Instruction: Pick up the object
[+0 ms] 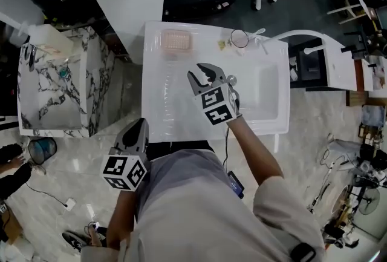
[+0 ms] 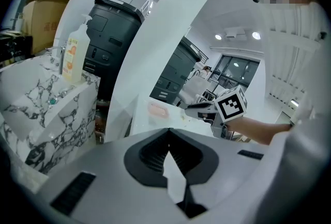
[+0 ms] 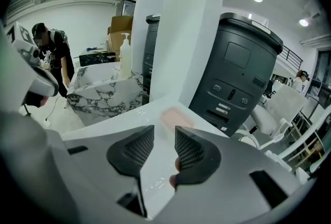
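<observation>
A flat pink object [image 1: 175, 42] lies at the back left of the white counter [image 1: 157, 115]; it also shows in the right gripper view [image 3: 173, 116] and the left gripper view [image 2: 158, 110]. My right gripper [image 1: 201, 75] hovers over the counter's middle, short of the pink object and pointing toward it. Its jaws [image 3: 164, 137] stand open with only bare counter between them. My left gripper [image 1: 138, 123] hangs low at the counter's front edge, left of the person's body. Its jaws [image 2: 168, 135] meet at the tips and hold nothing.
A sink basin [image 1: 269, 94] fills the counter's right part, with a faucet [image 1: 290, 34] behind. A clear round glass [image 1: 239, 39] and a small yellow bit [image 1: 222, 44] sit at the back. A marble-patterned cabinet [image 1: 60, 85] with a bottle [image 2: 75, 57] stands left. Dark bins [image 3: 235, 73] stand behind.
</observation>
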`<action>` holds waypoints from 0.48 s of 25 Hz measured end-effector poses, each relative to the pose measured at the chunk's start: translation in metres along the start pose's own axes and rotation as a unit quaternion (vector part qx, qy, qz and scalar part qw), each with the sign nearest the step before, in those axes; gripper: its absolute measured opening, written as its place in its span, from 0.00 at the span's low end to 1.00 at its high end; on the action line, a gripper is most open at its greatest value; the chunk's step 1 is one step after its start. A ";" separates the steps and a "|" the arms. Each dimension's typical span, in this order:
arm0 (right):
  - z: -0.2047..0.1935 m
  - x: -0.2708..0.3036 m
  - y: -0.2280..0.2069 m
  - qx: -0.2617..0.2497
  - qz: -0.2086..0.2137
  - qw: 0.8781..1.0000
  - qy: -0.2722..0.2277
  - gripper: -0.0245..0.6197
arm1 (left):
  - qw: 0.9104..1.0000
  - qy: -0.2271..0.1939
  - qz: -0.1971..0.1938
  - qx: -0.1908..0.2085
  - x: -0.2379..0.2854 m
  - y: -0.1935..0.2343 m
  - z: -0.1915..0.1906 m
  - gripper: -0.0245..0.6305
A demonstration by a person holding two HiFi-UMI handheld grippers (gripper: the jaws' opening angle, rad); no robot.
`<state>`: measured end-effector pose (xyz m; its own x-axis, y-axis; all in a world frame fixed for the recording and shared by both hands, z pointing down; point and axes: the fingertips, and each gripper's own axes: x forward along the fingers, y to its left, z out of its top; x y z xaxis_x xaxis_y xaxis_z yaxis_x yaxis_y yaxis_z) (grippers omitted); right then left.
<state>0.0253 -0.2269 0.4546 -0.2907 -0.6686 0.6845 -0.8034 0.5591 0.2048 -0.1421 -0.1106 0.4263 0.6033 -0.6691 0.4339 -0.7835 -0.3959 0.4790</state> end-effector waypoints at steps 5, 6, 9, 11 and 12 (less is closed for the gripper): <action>0.005 0.013 -0.006 -0.029 0.003 1.000 0.004 0.26 | 1.000 -0.002 0.004 0.001 0.003 -0.006 0.001 0.04; 0.005 0.015 -0.007 -0.035 0.004 0.999 0.005 0.26 | 1.000 -0.002 0.005 0.000 0.004 -0.007 0.001 0.04; 0.004 0.023 -0.010 -0.051 0.007 0.999 0.013 0.27 | 1.000 -0.001 0.009 -0.005 0.004 -0.010 0.000 0.04; 0.003 0.029 -0.013 -0.063 0.008 0.998 0.017 0.28 | 1.000 -0.001 0.012 -0.006 0.006 -0.012 0.000 0.04; 0.003 0.032 -0.014 -0.069 0.008 0.997 0.019 0.28 | 1.000 -0.001 0.013 -0.006 0.006 -0.012 0.000 0.04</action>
<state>0.0256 -0.2580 0.4714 -0.2819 -0.6410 0.7139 -0.7192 0.6337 0.2850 -0.1289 -0.1097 0.4235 0.5820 -0.6809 0.4445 -0.7974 -0.3707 0.4762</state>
